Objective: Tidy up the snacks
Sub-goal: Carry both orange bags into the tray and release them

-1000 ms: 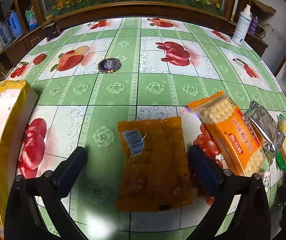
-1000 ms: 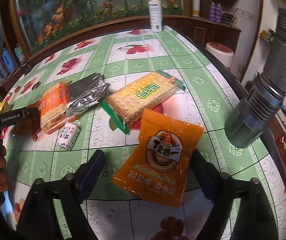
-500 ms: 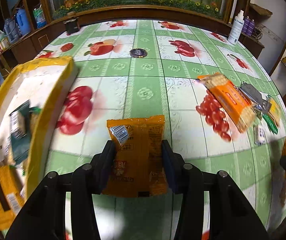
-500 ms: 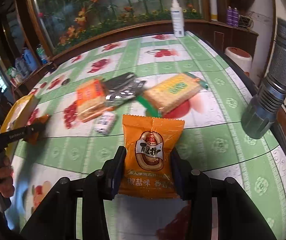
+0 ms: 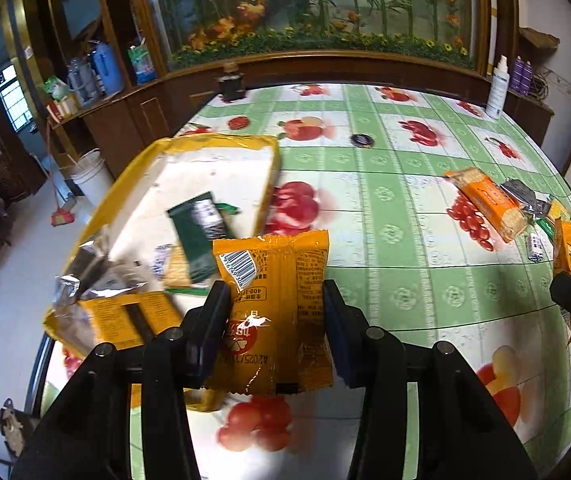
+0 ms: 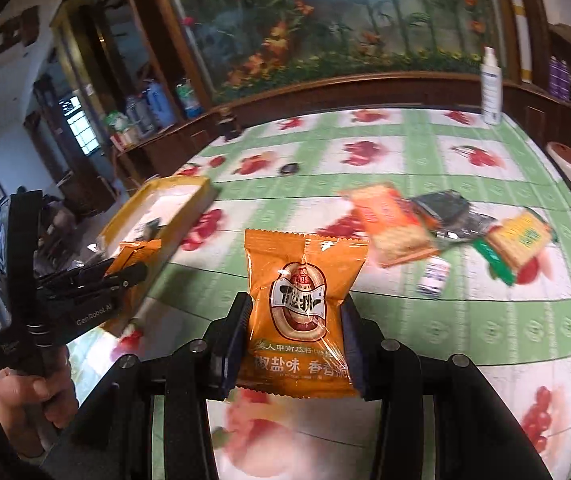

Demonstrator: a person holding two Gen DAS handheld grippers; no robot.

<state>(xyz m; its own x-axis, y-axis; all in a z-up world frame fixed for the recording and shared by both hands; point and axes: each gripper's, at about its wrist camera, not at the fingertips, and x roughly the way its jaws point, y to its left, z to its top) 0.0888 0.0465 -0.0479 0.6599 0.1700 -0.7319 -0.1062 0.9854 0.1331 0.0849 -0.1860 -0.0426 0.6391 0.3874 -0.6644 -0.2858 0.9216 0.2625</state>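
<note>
Currently left tool (image 5: pixel 273 312) is clamped on an orange packet (image 5: pixel 273 304) right at the yellow box's (image 5: pixel 205 144) near corner, box ahead-left of it; right tool (image 6: pixel 293 336), gripping its own orange pouch (image 6: pixel 301 304), sits well right of the box, so left drops first.

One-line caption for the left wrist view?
Left hand-held gripper carries orange foil snack packet toward yellow-rimmed box.

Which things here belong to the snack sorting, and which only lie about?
Belong: orange packet in left gripper; orange packet in right gripper; yellow box; cracker packs; silver packet.

Lying about: spray bottle; dark round lid.
</note>
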